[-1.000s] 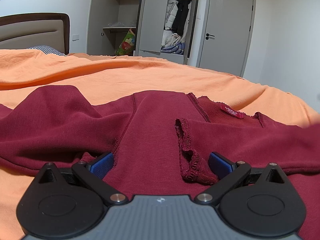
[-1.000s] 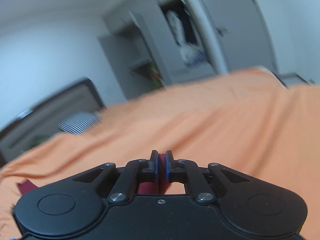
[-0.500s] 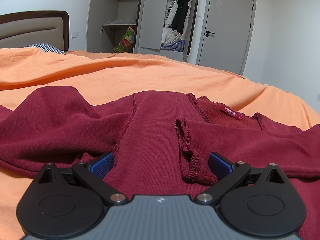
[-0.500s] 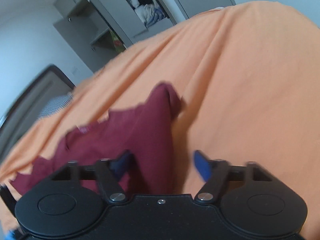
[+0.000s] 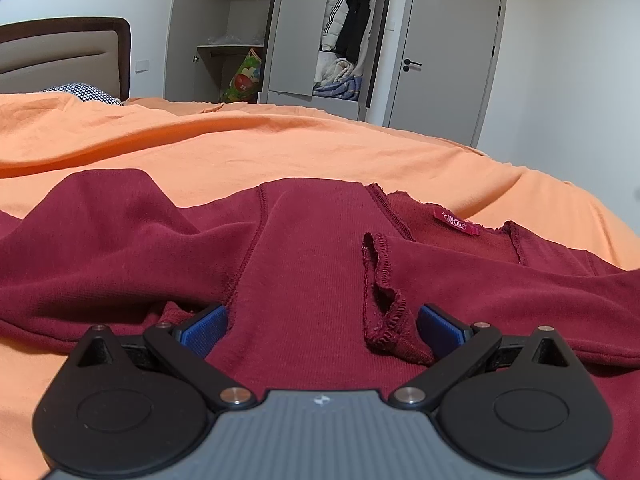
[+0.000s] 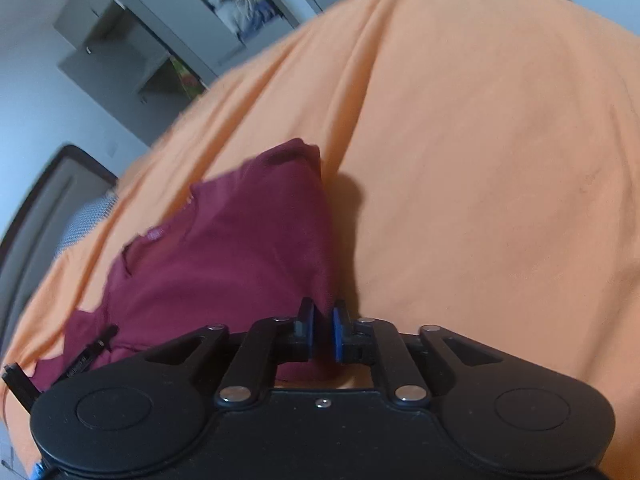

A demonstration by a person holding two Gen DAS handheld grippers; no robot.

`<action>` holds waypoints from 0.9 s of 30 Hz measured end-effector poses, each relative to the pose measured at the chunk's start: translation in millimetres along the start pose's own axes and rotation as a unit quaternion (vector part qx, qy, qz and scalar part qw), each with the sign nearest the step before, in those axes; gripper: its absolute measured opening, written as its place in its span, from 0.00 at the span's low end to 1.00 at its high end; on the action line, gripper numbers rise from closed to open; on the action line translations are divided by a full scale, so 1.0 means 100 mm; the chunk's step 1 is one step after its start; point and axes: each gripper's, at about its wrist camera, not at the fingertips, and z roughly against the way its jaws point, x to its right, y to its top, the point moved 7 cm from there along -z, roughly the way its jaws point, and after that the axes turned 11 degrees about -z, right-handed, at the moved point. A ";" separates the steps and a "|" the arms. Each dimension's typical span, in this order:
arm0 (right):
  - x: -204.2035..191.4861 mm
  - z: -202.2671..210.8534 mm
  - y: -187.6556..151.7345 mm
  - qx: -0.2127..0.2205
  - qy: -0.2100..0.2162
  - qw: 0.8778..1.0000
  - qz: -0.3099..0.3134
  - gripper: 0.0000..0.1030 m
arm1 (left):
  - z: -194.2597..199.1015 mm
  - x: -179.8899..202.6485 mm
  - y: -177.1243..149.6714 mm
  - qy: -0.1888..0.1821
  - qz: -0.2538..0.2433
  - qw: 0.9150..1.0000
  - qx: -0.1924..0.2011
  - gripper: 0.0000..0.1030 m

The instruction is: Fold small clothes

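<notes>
Lying crosswise — maroon top (image 5: 312, 280), neckline away

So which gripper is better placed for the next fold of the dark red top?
Probably the right gripper: its narrow-set fingers straddle the edge of the dark red knit top. The left gripper rests wide open on the cloth.

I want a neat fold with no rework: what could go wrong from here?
The open left tongs straddle the dark red knit sweater where its frayed sleeve cuff lies crumpled; closing may pinch extra layers. The loose orange bedsheet underneath could get caught too.
</notes>
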 end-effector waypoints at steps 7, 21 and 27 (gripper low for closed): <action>-0.29 0.02 0.39 0.060 0.042 0.997 0.032 0.64 | 0.00 0.02 0.03 0.004 0.000 1.000 0.000 1.00; -0.95 -0.46 0.86 0.130 -0.054 0.964 0.226 0.09 | -0.04 0.08 0.08 0.032 -0.023 0.999 -0.007 1.00; -0.61 -0.71 0.80 0.102 -0.083 0.973 0.190 0.23 | 0.14 0.00 0.16 0.014 -0.003 1.000 -0.012 1.00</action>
